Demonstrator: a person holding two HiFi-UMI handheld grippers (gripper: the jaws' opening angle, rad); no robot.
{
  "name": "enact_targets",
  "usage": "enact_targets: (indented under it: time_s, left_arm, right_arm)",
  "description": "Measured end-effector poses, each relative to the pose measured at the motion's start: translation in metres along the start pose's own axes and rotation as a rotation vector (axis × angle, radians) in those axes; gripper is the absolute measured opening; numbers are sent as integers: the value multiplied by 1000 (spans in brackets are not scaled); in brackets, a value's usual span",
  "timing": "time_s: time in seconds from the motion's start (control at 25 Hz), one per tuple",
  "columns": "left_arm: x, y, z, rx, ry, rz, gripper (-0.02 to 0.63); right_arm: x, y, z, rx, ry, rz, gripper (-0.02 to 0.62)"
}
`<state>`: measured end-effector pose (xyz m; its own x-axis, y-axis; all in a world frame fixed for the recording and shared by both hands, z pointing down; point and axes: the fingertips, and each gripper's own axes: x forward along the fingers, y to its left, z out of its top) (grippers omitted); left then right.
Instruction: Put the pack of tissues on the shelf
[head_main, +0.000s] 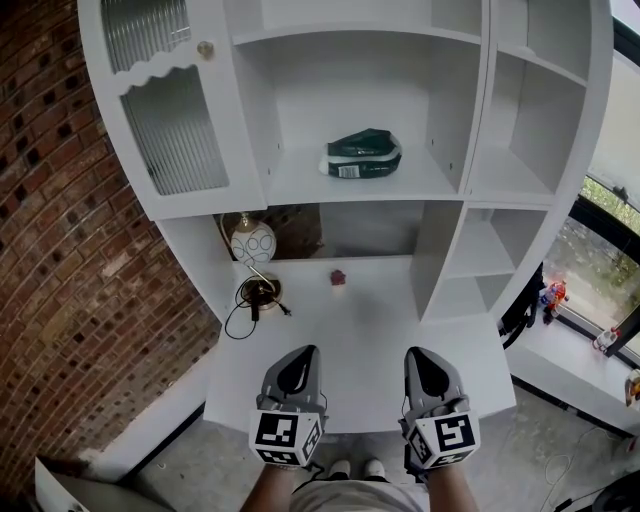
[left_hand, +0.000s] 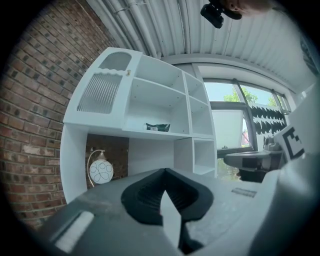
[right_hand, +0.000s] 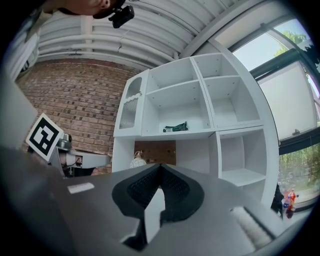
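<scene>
1. Both grippers sit closest, low over the near edge of the desk top. The left gripper and the right gripper each have their jaws pressed together with nothing between them. Both are well apart from the pack.
2. One white shelf unit fills the view. It has one ribbed-glass door at its left and open compartments in the middle and at the right.
3. One globe lamp stands in the recess under the middle shelf, its cable trailing on the desk top.
4. One pack of tissues, dark green with a pale label, already lies flat on the middle shelf of the central compartment, toward its right side. The task looks finished.
   - It seems light and soft, a crinkled film wrap that would dent and might slide under the pads.
   - If it must be shifted, pinching across its short width near the middle should hold better than a loose end.
5. One small red object rests alone on the desk top, too small to identify.
</scene>
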<state>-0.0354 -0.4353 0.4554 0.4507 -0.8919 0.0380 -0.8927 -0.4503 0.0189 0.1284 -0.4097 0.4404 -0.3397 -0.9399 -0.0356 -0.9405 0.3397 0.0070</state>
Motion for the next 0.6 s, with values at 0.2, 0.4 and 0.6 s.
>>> enact_targets:
  time_s: [0.2,0.4,0.6]
  left_arm:
    - [0,-7,-1,-23,-1,-19,8]
    - [3,-11,-2,-40,0,-27,8]
    - [4,-14,-1,-35,-1,-28,8]
  right_arm:
    - [-4,0,0,-11,-8,-11,5]
    - [-6,-3,3,-12,-20,-12,5]
    - [-7,-6,4,-2,-26,-12,5]
